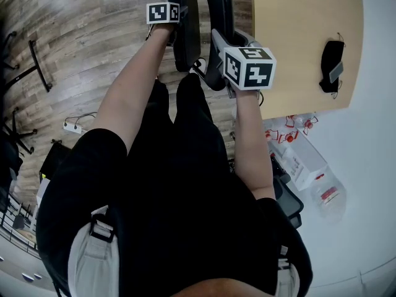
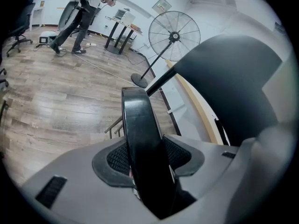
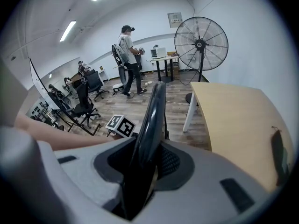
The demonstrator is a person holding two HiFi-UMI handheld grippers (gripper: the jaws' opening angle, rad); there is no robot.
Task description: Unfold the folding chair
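On the left is the brown wooden floor (image 1: 80, 42). The black folding chair (image 1: 187, 33) stands on it, right in front of the person who holds the two grippers, and just left of the table.

The chair is dark and smooth, and I see it from its top edge. It has two parts that stand close side by side with a thin gap between them, so it looks folded flat.

The left gripper (image 2: 147, 160) has its jaws pinched on the thick flat black part (image 2: 139, 125) of the chair. That part has a rounded top and fills the space between the grey jaws.

The right gripper (image 3: 145, 164) has its jaws pinched on the thinner curved black part (image 3: 153, 111). This part bends a little as it goes up and away.

To the right of the chair is the light wooden table (image 1: 297, 30) with a rounded edge. A small black thing (image 1: 331, 67) lies on it near the far side.

Far off in the room stands a big round metal fan (image 3: 201, 43) on a pole, and a person (image 3: 127, 59) is there too, to the left of the fan.
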